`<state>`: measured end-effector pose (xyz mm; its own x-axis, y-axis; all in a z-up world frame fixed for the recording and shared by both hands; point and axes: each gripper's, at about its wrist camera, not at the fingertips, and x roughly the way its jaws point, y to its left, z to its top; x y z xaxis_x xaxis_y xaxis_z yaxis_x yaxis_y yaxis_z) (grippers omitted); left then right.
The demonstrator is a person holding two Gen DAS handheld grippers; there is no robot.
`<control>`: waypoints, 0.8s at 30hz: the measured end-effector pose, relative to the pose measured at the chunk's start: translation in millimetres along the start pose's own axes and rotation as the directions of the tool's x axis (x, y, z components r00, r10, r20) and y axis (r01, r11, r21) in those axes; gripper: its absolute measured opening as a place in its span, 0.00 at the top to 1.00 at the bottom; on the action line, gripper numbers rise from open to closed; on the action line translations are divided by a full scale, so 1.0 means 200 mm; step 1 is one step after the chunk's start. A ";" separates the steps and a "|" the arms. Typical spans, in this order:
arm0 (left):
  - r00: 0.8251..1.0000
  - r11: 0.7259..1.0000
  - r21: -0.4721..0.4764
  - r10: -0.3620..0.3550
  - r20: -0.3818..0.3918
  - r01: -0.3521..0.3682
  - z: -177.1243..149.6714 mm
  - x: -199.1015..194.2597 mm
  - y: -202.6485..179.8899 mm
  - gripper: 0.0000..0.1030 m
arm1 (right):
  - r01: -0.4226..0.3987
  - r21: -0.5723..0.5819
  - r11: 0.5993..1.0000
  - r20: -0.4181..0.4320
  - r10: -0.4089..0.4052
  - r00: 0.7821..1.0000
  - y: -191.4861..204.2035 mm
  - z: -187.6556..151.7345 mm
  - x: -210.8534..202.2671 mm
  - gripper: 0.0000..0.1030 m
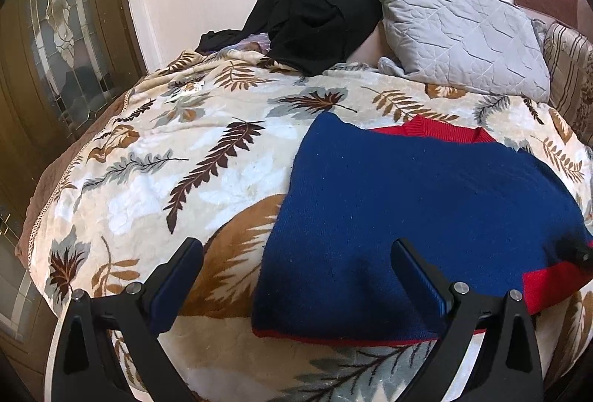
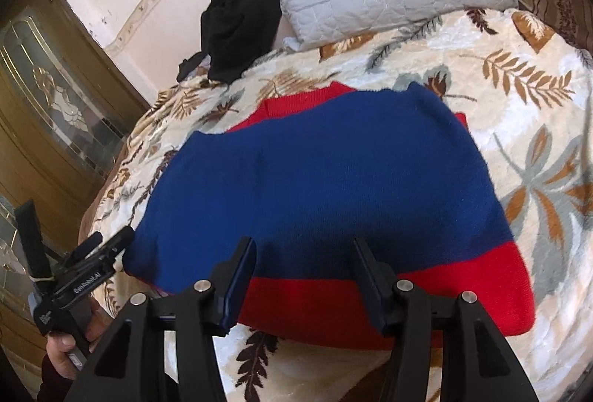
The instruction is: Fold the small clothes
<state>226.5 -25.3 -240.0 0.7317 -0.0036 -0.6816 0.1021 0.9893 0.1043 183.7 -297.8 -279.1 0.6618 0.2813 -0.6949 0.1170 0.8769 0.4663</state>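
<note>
Your blue-and-red sweater (image 1: 426, 216) lies folded flat on the leaf-print blanket (image 1: 166, 161) of the bed, well below the grey pillow (image 1: 456, 31) and the black clothes (image 1: 315, 16) heaped just left of that pillow. Your left gripper (image 1: 296, 253) hangs over the sweater's left edge — jaws wide apart, empty. Your right gripper (image 2: 304, 253) hovers above the sweater's red hem — jaws apart, pads clear of the knit.

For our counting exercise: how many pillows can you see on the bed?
2. A grey quilted pillow lies at the head of the bed, beside the black clothes heap. A brown striped pillow sits right of it, partly cut off; others may be hidden.
</note>
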 end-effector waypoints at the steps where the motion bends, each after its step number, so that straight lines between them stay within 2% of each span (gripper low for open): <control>1: 1.000 1.000 0.003 0.002 -0.003 -0.002 0.00 0.00 0.00 0.02 | 0.007 0.001 1.000 -0.015 -0.007 1.000 -0.01 0.00 0.02 0.45; 6: 1.000 1.000 0.015 0.008 -0.010 -0.008 0.00 0.02 -0.02 0.02 | 0.006 0.003 1.000 -0.022 -0.006 1.000 -0.02 -0.01 0.02 0.47; 10: 1.000 1.000 0.019 0.014 -0.009 -0.014 -0.01 0.02 -0.03 0.02 | -0.060 0.028 0.998 0.028 0.059 0.998 -0.02 0.00 -0.04 0.46; 13: 1.000 1.000 0.020 0.012 -0.021 -0.012 -0.01 0.04 -0.03 0.02 | -0.037 0.012 0.999 0.032 0.036 0.999 -0.01 0.01 -0.04 0.46; 16: 0.997 0.999 0.033 0.005 -0.072 -0.003 -0.02 0.09 -0.05 0.02 | -0.011 0.039 0.999 -0.023 0.012 1.000 -0.05 0.00 0.01 0.51; 18: 0.994 0.999 0.033 -0.005 -0.112 0.009 -0.03 0.13 -0.06 0.02 | -0.031 0.049 0.998 -0.009 0.031 0.999 -0.08 0.00 -0.02 0.51; 21: 0.991 1.000 0.024 -0.013 -0.137 0.016 -0.04 0.16 -0.07 0.02 | -0.036 0.107 0.994 0.053 0.031 0.998 -0.17 0.02 -0.10 0.51; 24: 0.985 1.000 0.018 -0.015 -0.170 0.018 -0.05 0.20 -0.08 0.02 | -0.030 0.211 0.977 0.077 0.014 0.997 -0.30 0.03 -0.15 0.51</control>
<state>248.0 -39.6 -276.7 0.6046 0.0068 -0.7965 0.1275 0.9862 0.1053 161.7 -360.2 -283.3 0.7187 0.2622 -0.6440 0.2506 0.7663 0.5916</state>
